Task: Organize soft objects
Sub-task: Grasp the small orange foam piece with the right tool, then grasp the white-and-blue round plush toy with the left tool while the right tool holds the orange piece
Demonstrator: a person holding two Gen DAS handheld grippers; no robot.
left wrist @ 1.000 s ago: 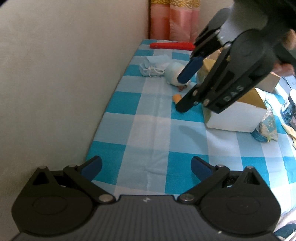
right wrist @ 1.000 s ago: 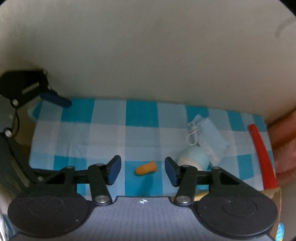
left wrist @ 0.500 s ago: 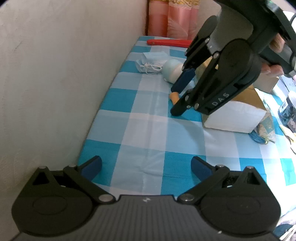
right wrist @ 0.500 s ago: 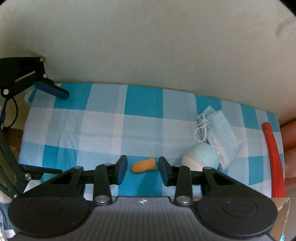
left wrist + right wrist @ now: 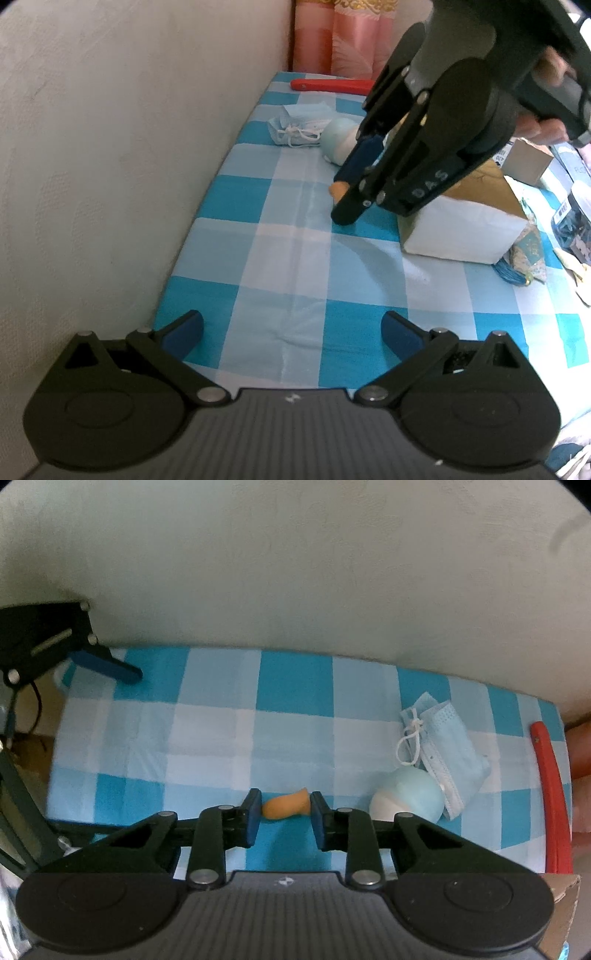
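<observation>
A small orange foam piece (image 5: 286, 808) lies on the blue checked tablecloth (image 5: 221, 731). My right gripper (image 5: 286, 801) points steeply down over it, jaws closing, with both blue pads pressed on the piece's ends. The left wrist view shows that gripper (image 5: 345, 194) from the side, the orange piece (image 5: 338, 189) peeking out between its fingers. Just beyond lie a pale blue and white soft ball (image 5: 410, 801) and a folded blue face mask (image 5: 443, 738). My left gripper (image 5: 291, 325) hovers open over the near cloth, holding nothing.
A plaster wall (image 5: 129, 147) runs along the cloth's left edge. A red stick (image 5: 328, 85) lies at the far end before a pink curtain (image 5: 343, 37). A white cardboard box (image 5: 465, 232), a small brown box (image 5: 532, 162) and a dark jar (image 5: 572, 221) stand at the right.
The right gripper's jaws have narrowed from wide apart to touching the orange piece's two ends. It also sank slightly toward the cloth. The left gripper stayed put and open.
</observation>
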